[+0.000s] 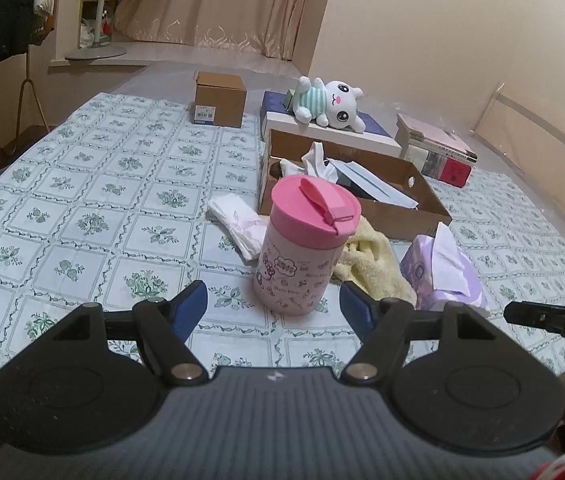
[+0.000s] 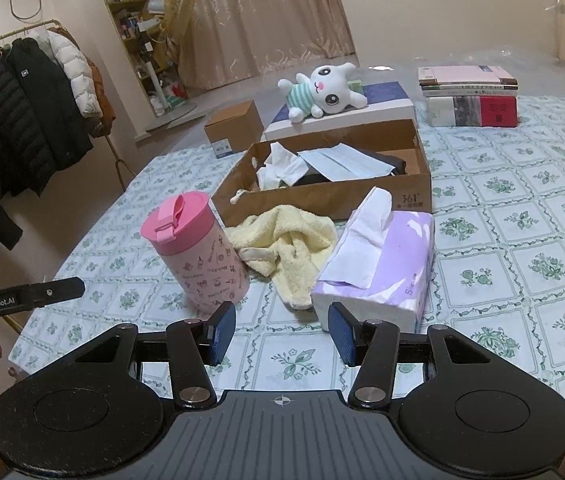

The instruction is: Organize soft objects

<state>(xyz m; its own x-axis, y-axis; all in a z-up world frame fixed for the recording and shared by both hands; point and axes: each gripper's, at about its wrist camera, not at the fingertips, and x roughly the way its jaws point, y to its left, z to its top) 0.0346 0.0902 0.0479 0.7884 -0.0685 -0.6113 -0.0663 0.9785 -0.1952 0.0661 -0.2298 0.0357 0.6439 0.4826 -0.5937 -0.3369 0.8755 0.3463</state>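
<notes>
A crumpled yellow towel lies on the tablecloth between a pink-lidded cup and a purple tissue pack. Behind them stands an open cardboard box that holds face masks and white cloths. A white plush rabbit lies on a white and blue box at the back. A folded white cloth rests left of the cup. My left gripper is open, just short of the cup. My right gripper is open too, with nothing between its fingers, in front of the towel and tissue pack.
A small closed carton sits at the back left and a stack of books at the back right. Coats hang on a rack left of the table. The tablecloth stretches to the left.
</notes>
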